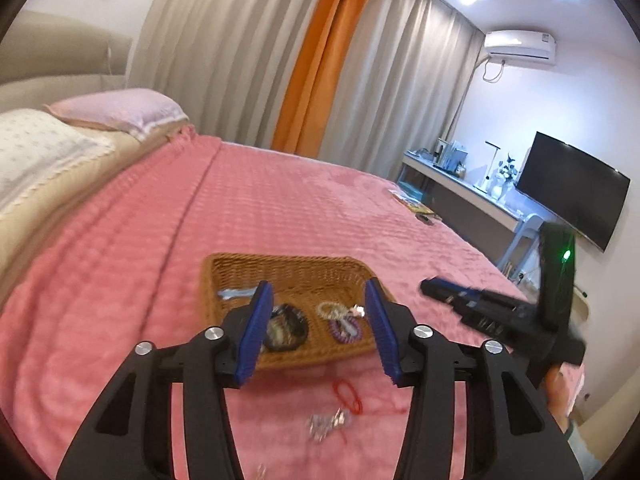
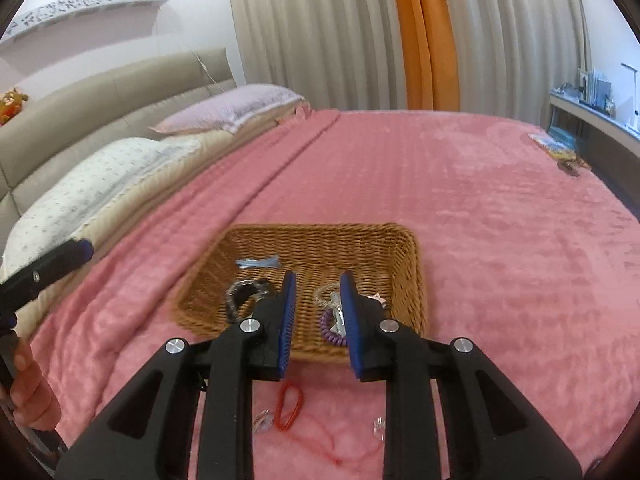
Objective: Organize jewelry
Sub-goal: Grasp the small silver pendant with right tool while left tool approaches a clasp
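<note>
A brown wicker basket (image 1: 288,268) (image 2: 320,232) lies on the pink bedspread (image 1: 280,208). In it are a pale blue clip (image 1: 236,293) (image 2: 258,262), a dark bracelet (image 1: 286,326) (image 2: 244,292), a pearl bracelet (image 1: 332,310) and a purple coil tie (image 1: 346,330) (image 2: 330,328). In front of the basket, on the bedspread, lie a red cord (image 1: 348,394) (image 2: 290,404) and small clear pieces (image 1: 326,426) (image 2: 264,426). My left gripper (image 1: 318,292) hangs open above the basket's near side, holding nothing. My right gripper (image 2: 318,280) is narrowly open, also with nothing in it.
Two pillows (image 2: 100,184) and a padded headboard (image 2: 120,88) are at the left. Curtains (image 1: 280,60) hang behind the bed. A desk (image 1: 460,184) and a TV (image 1: 572,188) stand at the right. Small packets (image 2: 556,148) lie at the bed's far right edge. A hand (image 2: 28,384) shows at the lower left.
</note>
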Tool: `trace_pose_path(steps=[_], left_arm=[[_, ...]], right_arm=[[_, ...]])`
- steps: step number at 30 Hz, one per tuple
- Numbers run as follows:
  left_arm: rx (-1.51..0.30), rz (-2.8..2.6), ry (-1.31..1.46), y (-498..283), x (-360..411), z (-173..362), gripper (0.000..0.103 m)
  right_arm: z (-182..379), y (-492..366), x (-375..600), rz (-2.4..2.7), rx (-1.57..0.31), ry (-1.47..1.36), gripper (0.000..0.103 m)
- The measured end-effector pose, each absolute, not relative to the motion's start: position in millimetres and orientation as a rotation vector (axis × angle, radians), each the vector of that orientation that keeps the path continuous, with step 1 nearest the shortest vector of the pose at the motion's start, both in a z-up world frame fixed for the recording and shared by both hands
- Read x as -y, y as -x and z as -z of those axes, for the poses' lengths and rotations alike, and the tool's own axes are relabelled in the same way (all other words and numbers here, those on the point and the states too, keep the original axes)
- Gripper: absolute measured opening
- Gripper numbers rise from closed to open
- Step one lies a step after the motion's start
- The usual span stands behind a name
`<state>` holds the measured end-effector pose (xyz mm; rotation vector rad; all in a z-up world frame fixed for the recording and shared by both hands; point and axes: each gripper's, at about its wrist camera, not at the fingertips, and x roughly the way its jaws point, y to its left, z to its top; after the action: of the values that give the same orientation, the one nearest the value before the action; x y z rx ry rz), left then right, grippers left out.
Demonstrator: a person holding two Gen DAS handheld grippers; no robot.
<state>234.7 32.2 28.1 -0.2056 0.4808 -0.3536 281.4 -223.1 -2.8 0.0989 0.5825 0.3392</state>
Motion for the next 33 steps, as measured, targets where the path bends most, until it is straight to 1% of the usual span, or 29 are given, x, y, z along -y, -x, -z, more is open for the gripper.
trace_pose_path(steps=[1, 2, 3, 5, 9, 13, 20, 22, 23, 24, 29, 33], left_arm=[[-0.480, 0.339, 0.195, -222.6, -36.1, -26.7, 0.047], [-0.479, 0.329, 0.187, -214.4, -39.1, -24.6, 0.047], [-0.481, 0.321, 0.178, -206.7, -41.0, -21.6, 0.047], [-0.500, 0.296, 0.156, -192.7, -43.7, -9.1, 0.047], [-0.569, 0.257, 0.134, -180.0, -49.0, 28.7, 0.047], [-0.650, 0.241, 0.135, -188.9, -54.0, 69.5, 0.047], [-0.761, 0.267, 0.139, -207.4, -49.6, 110.2, 0.047], [-0.784, 0.268, 0.137, -209.9, -48.7, 117.3, 0.047], [-0.787, 0.269, 0.134, -209.9, -48.3, 119.6, 0.047], [-0.789, 0.269, 0.129, -210.0, -47.5, 121.7, 0.047], [-0.810, 0.274, 0.082, -211.5, -38.1, 129.7, 0.046], [-0.829, 0.271, 0.055, -213.4, -32.3, 133.9, 0.045]], right_arm=[[1.2, -272.6, 223.0, -0.341, -0.577, -0.098, 0.023], [0.7, -262.7, 222.7, -0.342, -0.571, -0.098, 0.030], [1.7, -252.5, 222.3, -0.340, -0.564, -0.098, 0.040], [6.8, -235.5, 220.9, -0.325, -0.547, -0.089, 0.049], [27.7, -220.9, 222.4, -0.296, -0.573, -0.086, 0.049], [48.0, -223.1, 229.9, -0.259, -0.621, -0.086, 0.049], [80.9, -249.4, 256.5, -0.188, -0.712, -0.115, 0.048], [100.1, -257.6, 260.0, -0.190, -0.757, -0.118, 0.042], [106.7, -260.3, 261.2, -0.191, -0.772, -0.121, 0.036], [117.7, -264.2, 263.0, -0.194, -0.794, -0.126, 0.034], [149.4, -278.4, 266.4, -0.205, -0.880, -0.127, 0.029], [153.5, -283.9, 255.6, -0.202, -0.897, -0.059, 0.029]])
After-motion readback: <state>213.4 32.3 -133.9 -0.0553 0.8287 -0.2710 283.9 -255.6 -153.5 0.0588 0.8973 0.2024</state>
